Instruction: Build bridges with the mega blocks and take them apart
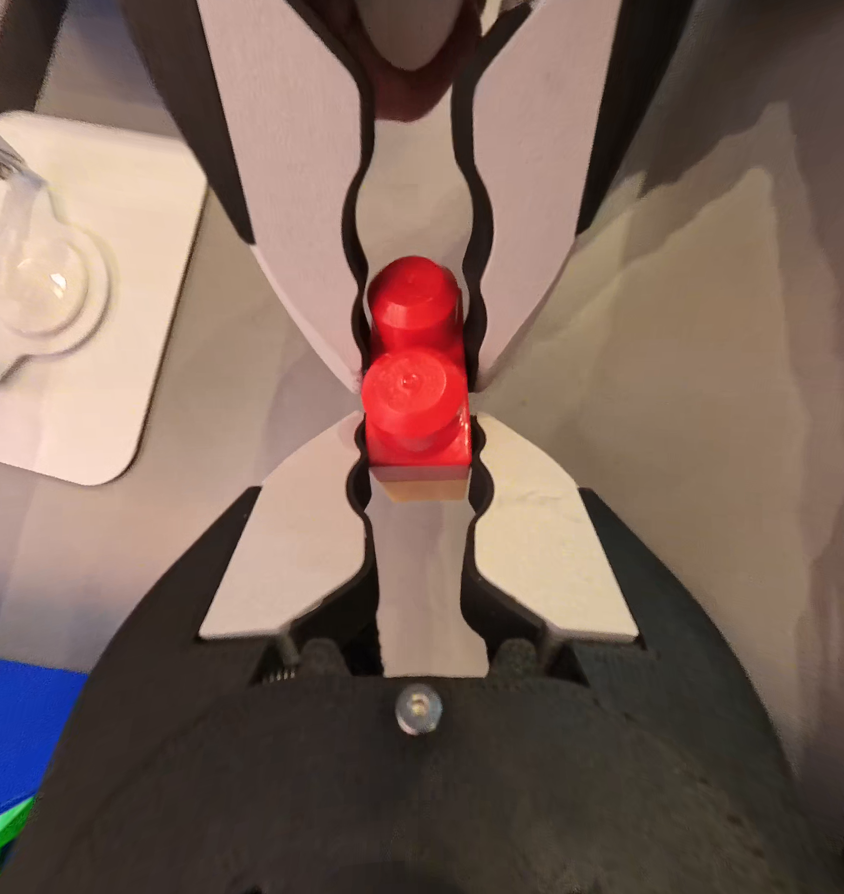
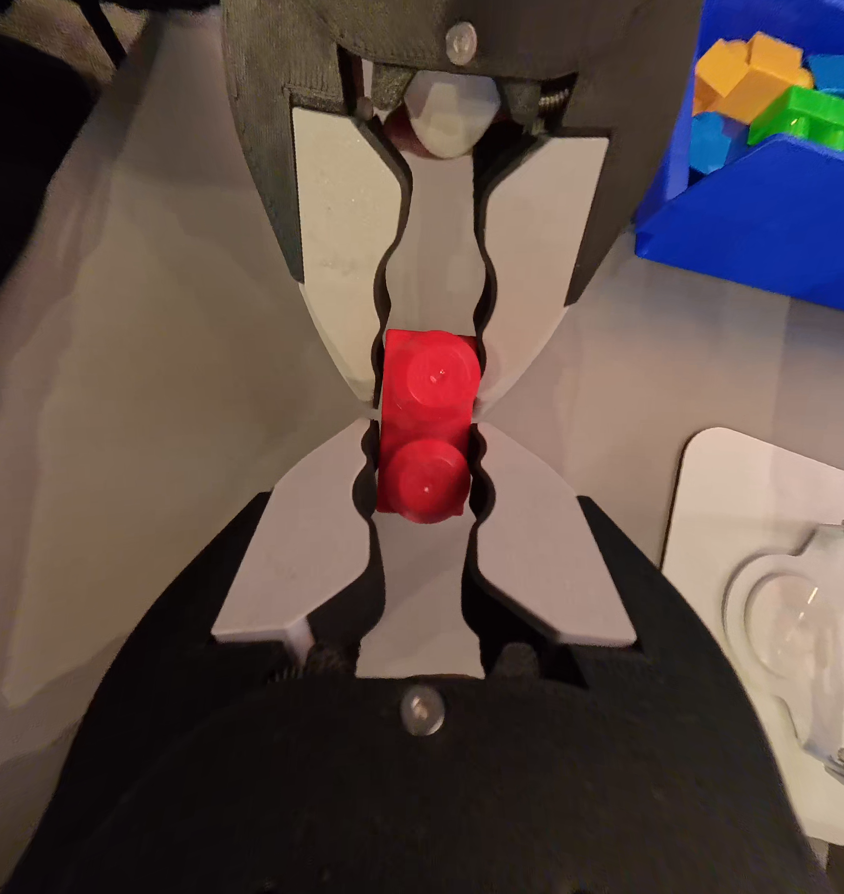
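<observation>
Both grippers are clamping the same red block from opposite ends, left gripper and right gripper tip to tip above the surface. An orange block is showing beneath it. To separate them cleanly, I'd keep the grips square and pull straight, not twisting.

The blue bin runs off the right wrist view's edge, its blocks partly hidden behind its wall. Beneath the red block, an orange piece shows only a sliver. The clear dome is blurred.
</observation>
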A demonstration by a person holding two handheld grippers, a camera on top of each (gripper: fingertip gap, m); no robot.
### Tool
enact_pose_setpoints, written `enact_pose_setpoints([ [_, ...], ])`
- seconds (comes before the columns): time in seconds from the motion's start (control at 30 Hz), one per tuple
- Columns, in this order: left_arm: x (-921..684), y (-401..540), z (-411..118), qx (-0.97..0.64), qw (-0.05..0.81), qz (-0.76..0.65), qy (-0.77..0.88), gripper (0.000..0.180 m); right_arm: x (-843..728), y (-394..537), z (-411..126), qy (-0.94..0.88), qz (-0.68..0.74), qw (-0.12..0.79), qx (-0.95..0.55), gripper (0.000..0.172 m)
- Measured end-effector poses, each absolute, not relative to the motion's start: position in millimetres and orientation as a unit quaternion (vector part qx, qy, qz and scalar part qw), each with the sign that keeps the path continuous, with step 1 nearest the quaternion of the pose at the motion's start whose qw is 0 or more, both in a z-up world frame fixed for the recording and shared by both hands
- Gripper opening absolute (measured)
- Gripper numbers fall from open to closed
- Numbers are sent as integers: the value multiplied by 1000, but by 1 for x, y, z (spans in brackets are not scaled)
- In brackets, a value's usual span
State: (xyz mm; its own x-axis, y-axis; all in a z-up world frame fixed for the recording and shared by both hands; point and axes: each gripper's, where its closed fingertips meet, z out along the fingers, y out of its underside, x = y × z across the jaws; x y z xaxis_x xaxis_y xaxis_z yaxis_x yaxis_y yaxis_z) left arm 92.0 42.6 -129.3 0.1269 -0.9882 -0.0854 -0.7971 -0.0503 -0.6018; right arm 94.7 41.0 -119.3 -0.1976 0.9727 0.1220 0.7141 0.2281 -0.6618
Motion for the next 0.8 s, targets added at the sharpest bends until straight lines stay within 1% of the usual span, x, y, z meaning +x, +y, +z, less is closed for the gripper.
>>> enact_pose_setpoints([
  [0.03, 95, 43, -119, -698, 285, -202, 625, 39, 98, 41, -113, -730, 248, 274, -574, 35],
  [0.07, 97, 43, -107, -693, 305, -229, 611, 46, 104, 44, -105, -723, 248, 284, -578, 35],
  [0.1, 96, 44, -96, -686, 325, -250, 602, 47, 112, 49, -94, -715, 248, 298, -582, 35],
  [0.17, 88, 50, -79, -682, 355, -277, 577, 43, 137, 59, -66, -693, 252, 328, -590, 35],
  [0.3, 64, 63, -84, -704, 367, -271, 544, 36, 209, 91, -10, -650, 198, 400, -615, 35],
  [0.37, 56, 63, -92, -712, 361, -283, 532, 29, 260, 110, 3, -633, 145, 412, -640, 35],
  [0.4, 51, 64, -97, -718, 359, -283, 525, 27, 286, 119, 3, -621, 130, 403, -660, 35],
  [0.47, 43, 64, -107, -727, 352, -288, 514, 26, 332, 138, -10, -599, 112, 373, -700, 35],
  [0.57, 38, 62, -116, -733, 348, -299, 502, 26, 383, 164, -55, -582, 87, 312, -746, 36],
  [0.7, 32, 63, -126, -743, 340, -290, 499, 25, 407, 178, -116, -592, 69, 237, -767, 36],
  [0.8, 29, 64, -127, -744, 341, -292, 495, 24, 407, 185, -142, -600, 64, 214, -768, 36],
])
